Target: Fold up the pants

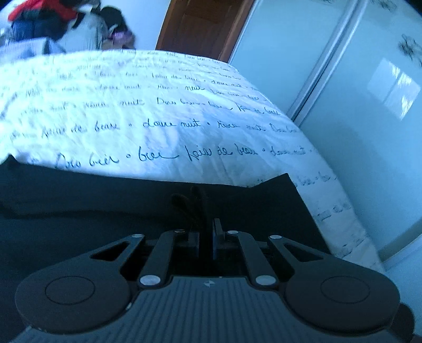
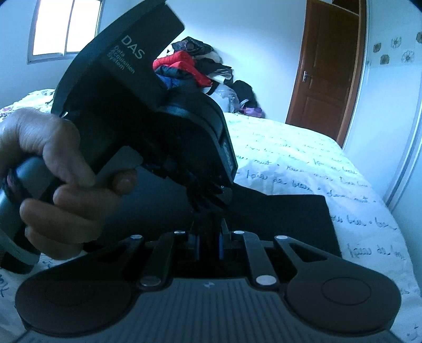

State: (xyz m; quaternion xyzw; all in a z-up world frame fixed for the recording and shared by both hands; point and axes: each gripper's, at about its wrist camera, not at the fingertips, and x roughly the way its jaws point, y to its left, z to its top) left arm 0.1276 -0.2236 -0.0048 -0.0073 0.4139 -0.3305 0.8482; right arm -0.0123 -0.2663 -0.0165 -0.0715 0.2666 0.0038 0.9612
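Pants (image 1: 132, 205), dark, lie on the printed bedspread (image 1: 158, 110); both the left gripper (image 1: 207, 232) and right gripper (image 2: 208, 237) are clenched on the fabric, so lift evenly together.

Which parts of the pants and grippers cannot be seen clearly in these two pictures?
- Pants: left wrist view, bottom edge and gripper body cut them off.
- Left gripper: fabric grip too dark to confirm.
- Right gripper: right wrist view, the left gripper's body shadows the tips.
- Clothes pile: blurred.
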